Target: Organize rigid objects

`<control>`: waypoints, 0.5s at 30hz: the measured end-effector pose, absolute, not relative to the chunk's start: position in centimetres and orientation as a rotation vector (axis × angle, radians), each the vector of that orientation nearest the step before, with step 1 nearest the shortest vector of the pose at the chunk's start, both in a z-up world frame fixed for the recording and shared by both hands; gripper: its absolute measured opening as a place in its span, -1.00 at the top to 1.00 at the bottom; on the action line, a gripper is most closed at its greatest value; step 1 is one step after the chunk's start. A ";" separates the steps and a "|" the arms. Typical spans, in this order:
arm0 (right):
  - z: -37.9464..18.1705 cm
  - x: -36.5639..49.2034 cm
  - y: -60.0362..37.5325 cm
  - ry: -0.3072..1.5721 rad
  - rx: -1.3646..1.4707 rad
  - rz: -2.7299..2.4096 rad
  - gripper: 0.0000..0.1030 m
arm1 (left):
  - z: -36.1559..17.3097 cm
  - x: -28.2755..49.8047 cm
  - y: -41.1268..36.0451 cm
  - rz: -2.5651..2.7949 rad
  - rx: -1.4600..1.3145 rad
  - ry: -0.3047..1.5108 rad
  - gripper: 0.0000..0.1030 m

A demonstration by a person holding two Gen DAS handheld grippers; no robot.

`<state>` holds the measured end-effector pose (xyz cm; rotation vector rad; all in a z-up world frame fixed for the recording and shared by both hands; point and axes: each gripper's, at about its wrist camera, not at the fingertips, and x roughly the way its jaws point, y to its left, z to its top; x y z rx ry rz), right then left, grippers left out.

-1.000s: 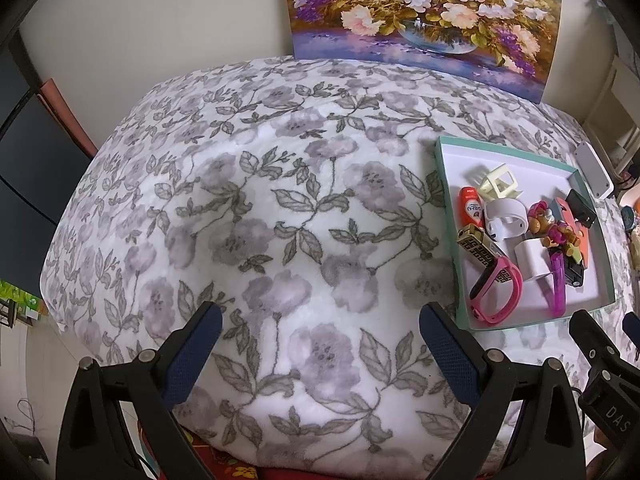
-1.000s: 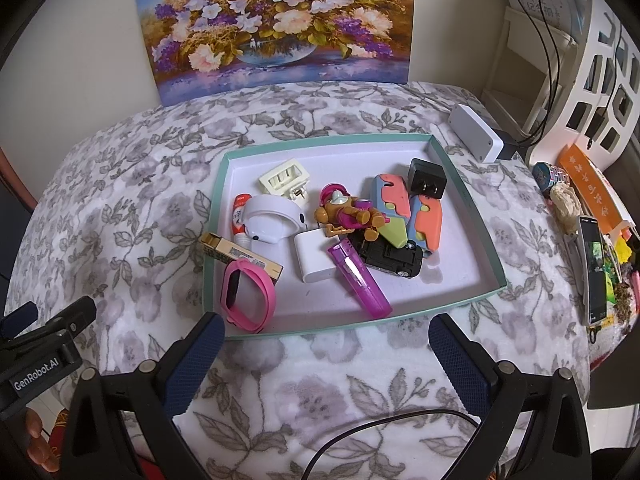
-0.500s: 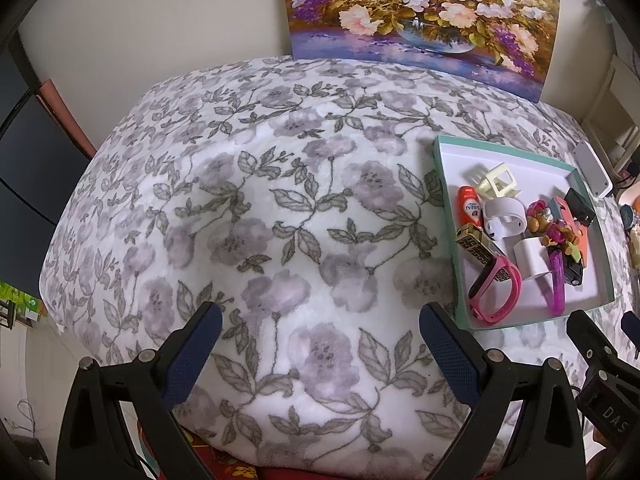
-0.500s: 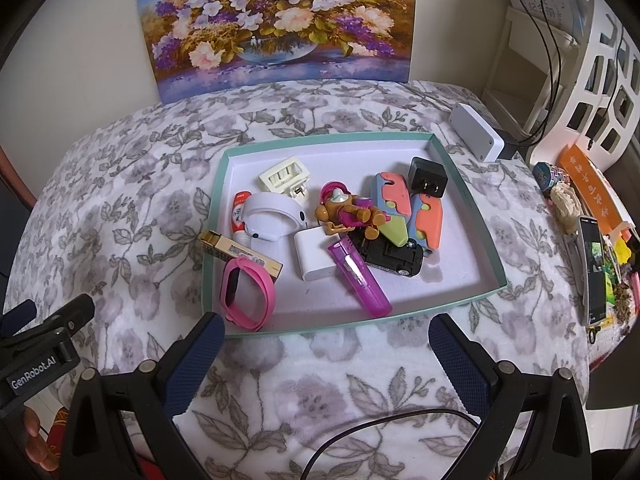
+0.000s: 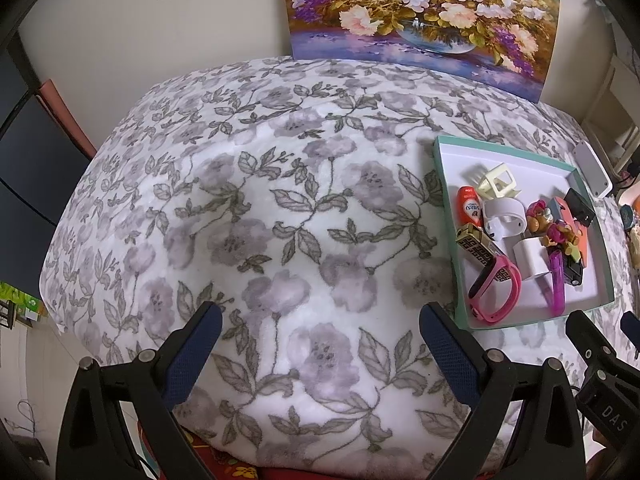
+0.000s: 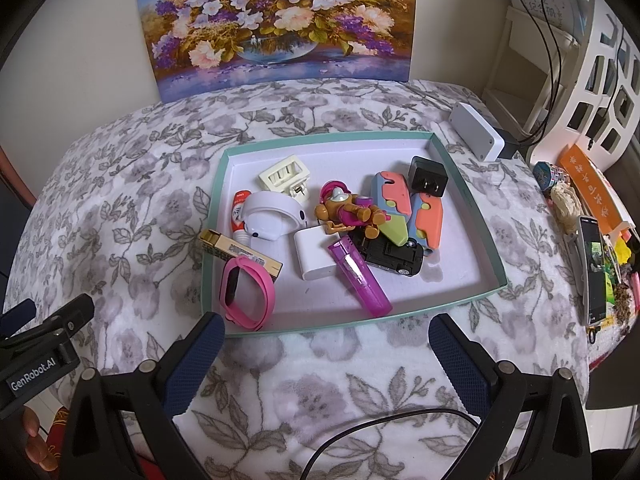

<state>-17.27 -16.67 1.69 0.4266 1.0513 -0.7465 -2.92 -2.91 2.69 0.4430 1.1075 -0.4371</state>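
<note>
A teal-rimmed tray point(image 6: 464, 184) point(image 5: 440, 168) lies on a floral blanket and holds several small objects: a pink wristband point(image 6: 248, 292) point(image 5: 496, 292), a gold box point(image 6: 240, 250), a white round case point(image 6: 268, 216), a cream hair clip point(image 6: 284, 174), a toy bear point(image 6: 348, 210), a purple lighter point(image 6: 360, 276), a black toy car point(image 6: 394, 256), a black charger point(image 6: 428, 176). My right gripper point(image 6: 324, 344) is open and empty, just in front of the tray's near edge. My left gripper point(image 5: 320, 332) is open and empty over bare blanket, left of the tray.
A flower painting point(image 6: 276, 20) leans on the wall behind. A white power bank point(image 6: 476, 132), a phone point(image 6: 594, 268) and clutter lie right of the tray. White shelving point(image 6: 580, 68) stands at the far right. A black cable point(image 6: 380, 432) runs below my right gripper.
Both views have shifted only slightly; the tray sits marginally higher in the right wrist view. Both grippers stay open and nothing was picked up.
</note>
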 end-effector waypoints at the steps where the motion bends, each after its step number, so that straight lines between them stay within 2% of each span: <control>1: 1.7 -17.2 -16.7 1.051 0.427 -0.746 -1.00 | 2.7 -2.9 -2.9 -0.438 0.443 1.107 -0.92; 15: 1.5 -17.3 -16.6 1.056 0.424 -0.743 -1.00 | 3.1 -3.1 -3.2 -0.443 0.443 1.091 -0.92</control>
